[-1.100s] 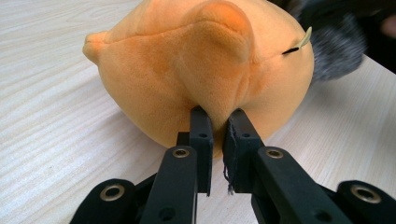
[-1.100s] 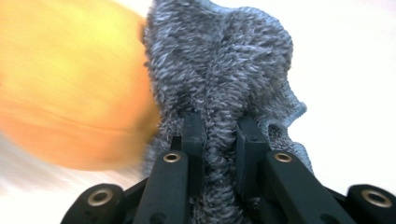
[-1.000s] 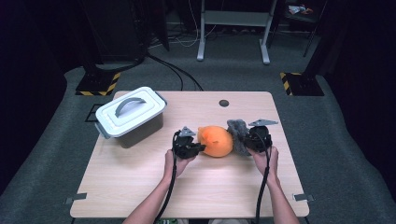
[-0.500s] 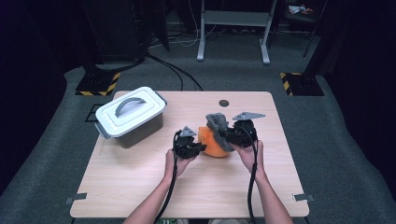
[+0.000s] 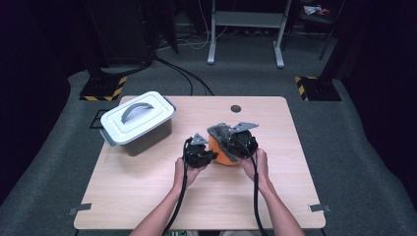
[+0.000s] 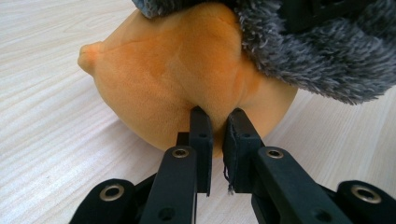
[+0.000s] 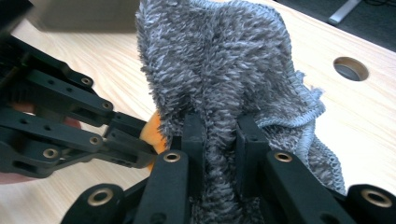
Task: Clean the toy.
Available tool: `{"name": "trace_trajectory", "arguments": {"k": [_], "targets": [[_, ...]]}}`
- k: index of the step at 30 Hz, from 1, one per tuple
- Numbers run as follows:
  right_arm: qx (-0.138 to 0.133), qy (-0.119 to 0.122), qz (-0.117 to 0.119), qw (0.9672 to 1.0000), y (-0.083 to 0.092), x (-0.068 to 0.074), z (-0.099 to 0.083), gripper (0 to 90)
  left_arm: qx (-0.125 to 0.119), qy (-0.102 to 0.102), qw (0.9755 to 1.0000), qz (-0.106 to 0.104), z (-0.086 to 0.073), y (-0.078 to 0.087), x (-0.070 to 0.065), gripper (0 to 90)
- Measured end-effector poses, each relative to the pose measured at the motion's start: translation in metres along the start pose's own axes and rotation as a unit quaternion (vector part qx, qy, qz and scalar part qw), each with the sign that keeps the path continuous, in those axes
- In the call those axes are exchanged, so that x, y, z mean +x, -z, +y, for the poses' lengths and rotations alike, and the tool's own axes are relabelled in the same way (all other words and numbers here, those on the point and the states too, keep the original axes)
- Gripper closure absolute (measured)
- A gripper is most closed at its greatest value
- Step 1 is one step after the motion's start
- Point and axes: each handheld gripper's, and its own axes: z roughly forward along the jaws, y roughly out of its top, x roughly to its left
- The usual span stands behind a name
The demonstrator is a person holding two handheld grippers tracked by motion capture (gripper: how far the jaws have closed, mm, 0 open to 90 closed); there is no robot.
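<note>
Two grippers at work over one orange plush (image 5: 223, 152) near the middle of the table (image 5: 147, 196). Left gripper (image 5: 206, 156) pinched on a fold of the plush, jaws nearly together with orange fabric caught between them; seen close in the left gripper view, pinch (image 6: 217, 122) low on the plush's near side, a small nub of the plush up and to the left of the jaws. Right gripper (image 5: 230, 143) clamped on a grey cloth (image 5: 220, 130), jaws closed on a thick bunch of the fuzzy pile; in the right gripper view, grip (image 7: 219, 133) at the cloth's lower middle, the rest of the cloth (image 7: 219, 60) standing up ahead of the jaws and draping off to their right. Cloth lying over the top of the plush, touching it; in the left gripper view, grey pile (image 6: 317, 51) hanging above and to the right of the jaws. A sliver of orange (image 7: 152, 133) just left of the right jaws, with the left gripper's black linkage beside it. Well off to the left of the left gripper, a lidded grey bin (image 5: 138, 122), apart from both. Ahead of the right gripper, a round hole (image 5: 236, 108) in the tabletop.
</note>
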Motion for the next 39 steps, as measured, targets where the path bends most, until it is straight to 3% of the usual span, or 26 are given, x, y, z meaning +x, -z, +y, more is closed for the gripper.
{"name": "trace_trajectory", "arguments": {"k": [2,5,10,12,19,25,33,39], "targets": [[0.002,0.005,-0.017,0.9998,0.001,0.000,-0.001,77.2,-0.001,0.007,1.0000,-0.005,0.000,-0.001,-0.001,82.5],[0.002,0.003,-0.021,0.9998,0.003,-0.004,-0.005,77.2,-0.002,0.007,1.0000,-0.007,0.000,-0.001,-0.001,82.5],[-0.002,-0.013,-0.016,0.9998,0.007,-0.016,-0.012,77.2,0.000,0.003,1.0000,-0.008,0.000,-0.001,-0.001,82.5],[-0.001,-0.018,-0.028,0.9994,0.008,-0.019,-0.015,77.2,0.000,0.005,0.9999,-0.010,0.000,-0.001,-0.001,82.5],[0.003,-0.045,-0.035,0.9984,0.012,-0.037,-0.029,77.1,0.002,-0.001,0.9999,-0.012,0.000,-0.001,0.000,82.4],[0.016,-0.058,-0.053,0.9968,0.012,-0.053,-0.043,77.1,0.000,0.008,0.9999,-0.011,-0.001,-0.002,0.001,82.4],[0.043,-0.095,-0.060,0.9927,-0.002,-0.070,-0.064,76.9,0.003,0.010,0.9999,-0.013,-0.002,-0.002,0.004,82.2],[0.068,-0.105,-0.057,0.9905,-0.016,-0.077,-0.078,76.8,0.003,0.014,0.9998,-0.016,-0.003,-0.002,0.005,81.5]]}}
